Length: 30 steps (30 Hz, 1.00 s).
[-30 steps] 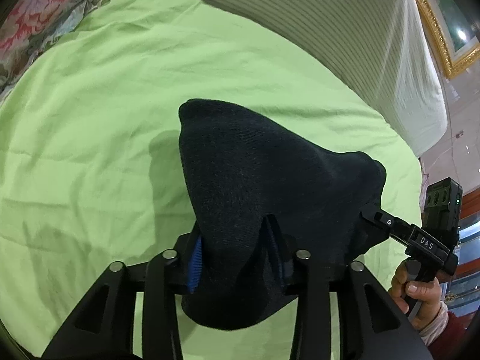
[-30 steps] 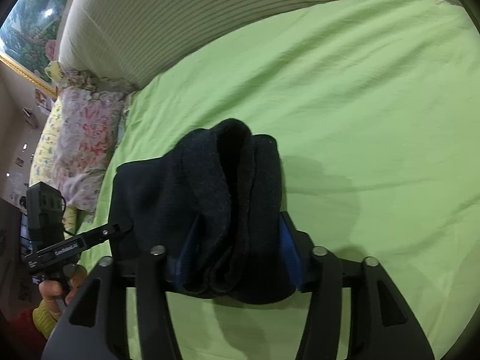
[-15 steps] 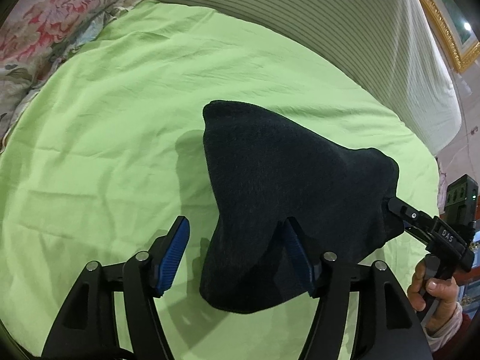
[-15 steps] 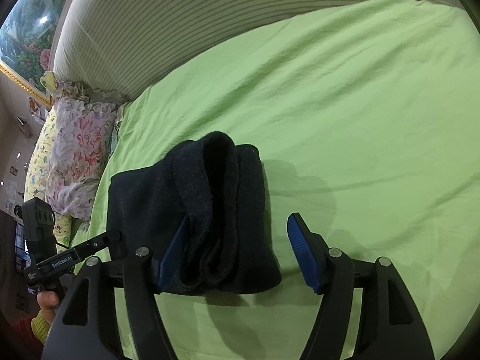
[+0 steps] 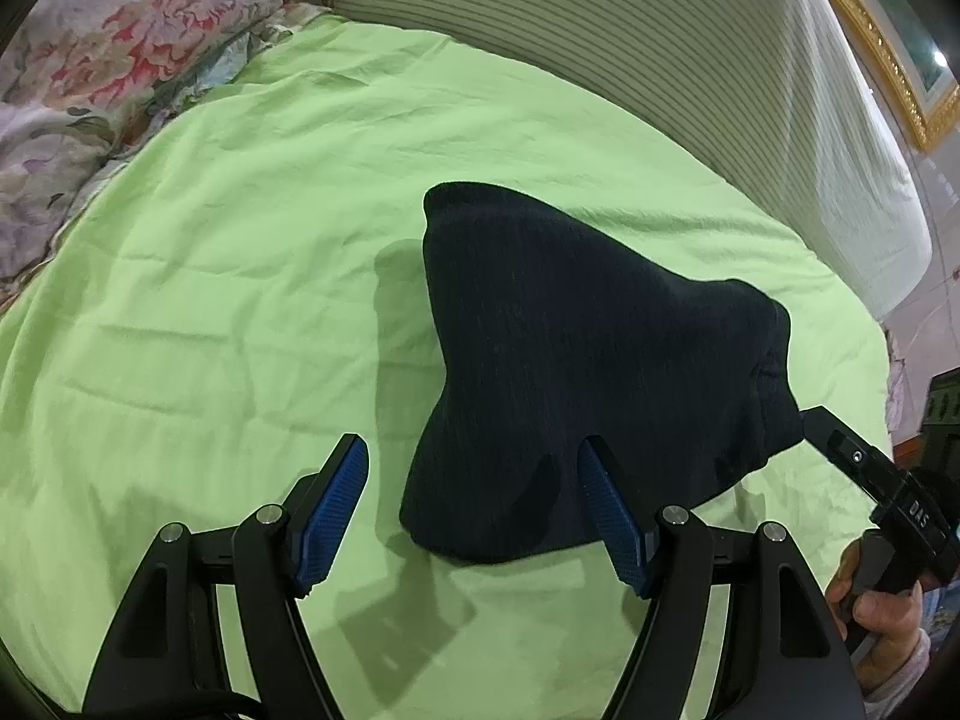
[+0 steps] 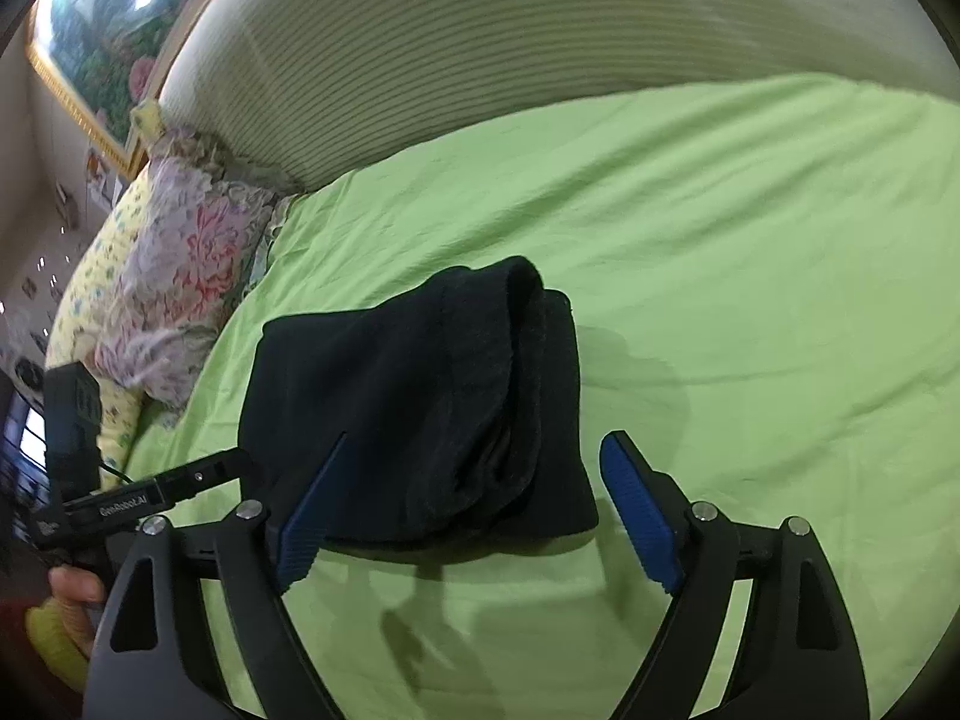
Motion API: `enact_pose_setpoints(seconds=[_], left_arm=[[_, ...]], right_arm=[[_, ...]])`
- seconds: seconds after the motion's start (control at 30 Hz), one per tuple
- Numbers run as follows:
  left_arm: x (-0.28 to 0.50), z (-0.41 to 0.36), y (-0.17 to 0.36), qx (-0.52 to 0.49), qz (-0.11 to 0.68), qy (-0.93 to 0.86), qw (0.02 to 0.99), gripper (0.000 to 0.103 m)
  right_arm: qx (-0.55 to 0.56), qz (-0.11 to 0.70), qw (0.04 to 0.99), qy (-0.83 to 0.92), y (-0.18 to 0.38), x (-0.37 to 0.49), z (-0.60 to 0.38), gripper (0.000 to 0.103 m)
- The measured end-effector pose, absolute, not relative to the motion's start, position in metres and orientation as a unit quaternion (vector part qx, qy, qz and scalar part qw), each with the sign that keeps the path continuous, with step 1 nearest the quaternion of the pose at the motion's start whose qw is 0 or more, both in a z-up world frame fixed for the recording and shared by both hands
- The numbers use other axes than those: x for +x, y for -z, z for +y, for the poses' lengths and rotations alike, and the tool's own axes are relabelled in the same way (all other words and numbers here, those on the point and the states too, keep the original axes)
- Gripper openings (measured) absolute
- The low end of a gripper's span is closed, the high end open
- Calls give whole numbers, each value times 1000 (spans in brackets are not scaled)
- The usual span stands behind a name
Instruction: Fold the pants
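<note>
Pants (image 5: 576,372): dark, folded into a thick bundle, lying on green bed sheet (image 5: 210,300). Left gripper (image 5: 474,504) and right gripper (image 6: 474,504): fingers apart, holding nothing. Advice: withdraw both straight back, avoiding snagging layered edges.

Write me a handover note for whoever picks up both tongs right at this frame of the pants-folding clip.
Left tongs: open, holding nothing, pads either side of the bundle's near edge.
Right tongs: open, holding nothing, also at the bundle's near edge.
Pants: dark, folded into a compact bundle lying on the green sheet, near the striped bolster and floral pillow.
Done: folds appear made; bundle set down.
Left: back both tongs away; tidy the layered end only if it looks loose.
</note>
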<state>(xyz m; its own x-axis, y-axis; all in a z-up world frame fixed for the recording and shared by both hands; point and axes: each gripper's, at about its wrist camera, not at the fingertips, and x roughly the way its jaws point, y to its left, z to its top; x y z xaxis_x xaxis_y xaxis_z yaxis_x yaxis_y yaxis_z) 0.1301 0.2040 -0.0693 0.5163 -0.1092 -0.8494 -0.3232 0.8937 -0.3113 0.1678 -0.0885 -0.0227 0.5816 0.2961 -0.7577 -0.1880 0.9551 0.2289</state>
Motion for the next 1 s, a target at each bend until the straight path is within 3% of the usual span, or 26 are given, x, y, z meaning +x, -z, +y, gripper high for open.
enact_pose_setpoints(seconds=[0.23,1.0], left_arm=[[110,186,63,-184,469,-86,859,73],[73,147,54,-102,444,-124,881,76]], right_arm=[[5,394,909,-136,16,140,-74,87],[-116,366,911,-153,31,91,-41,88]])
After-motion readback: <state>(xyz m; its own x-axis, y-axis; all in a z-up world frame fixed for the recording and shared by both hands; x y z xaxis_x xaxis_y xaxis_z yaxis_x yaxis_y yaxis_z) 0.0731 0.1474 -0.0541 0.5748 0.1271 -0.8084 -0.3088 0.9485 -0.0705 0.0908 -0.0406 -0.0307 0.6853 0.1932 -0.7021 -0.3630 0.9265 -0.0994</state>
